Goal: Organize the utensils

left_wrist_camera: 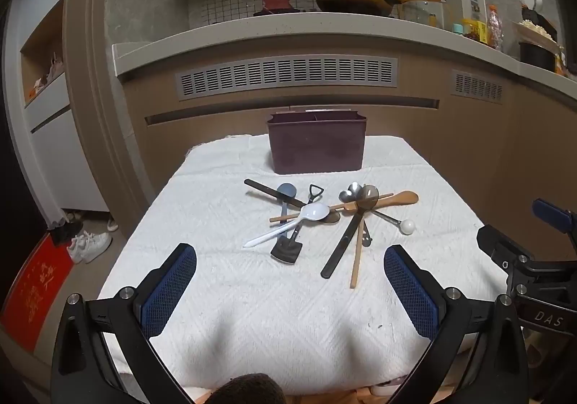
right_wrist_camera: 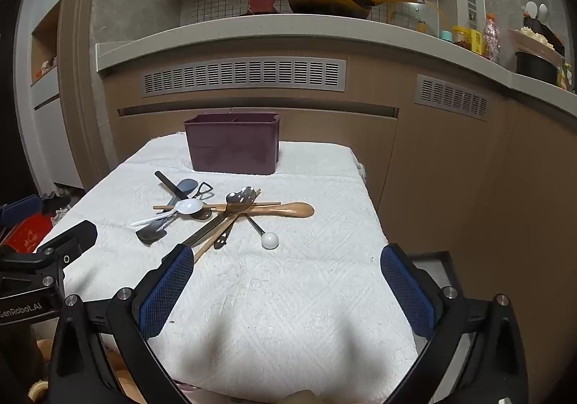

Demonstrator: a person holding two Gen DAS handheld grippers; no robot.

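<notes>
White textured cloth-covered table [left_wrist_camera: 252,314]; dark maroon plastic divided caddy [left_wrist_camera: 316,146] at its far edge; jumbled heap of spoons and utensils [left_wrist_camera: 324,216] mid-cloth before it. Left gripper [left_wrist_camera: 290,290], right gripper [right_wrist_camera: 286,290]: jaws wide, empty.

table [left_wrist_camera: 223,314]: covered by white textured cloth [left_wrist_camera: 414,187] | far middle: dark purple divided caddy [left_wrist_camera: 316,148], upright | middle: crossed pile of utensils [left_wrist_camera: 324,220] lying on cloth, near of caddy, apart from it
</notes>
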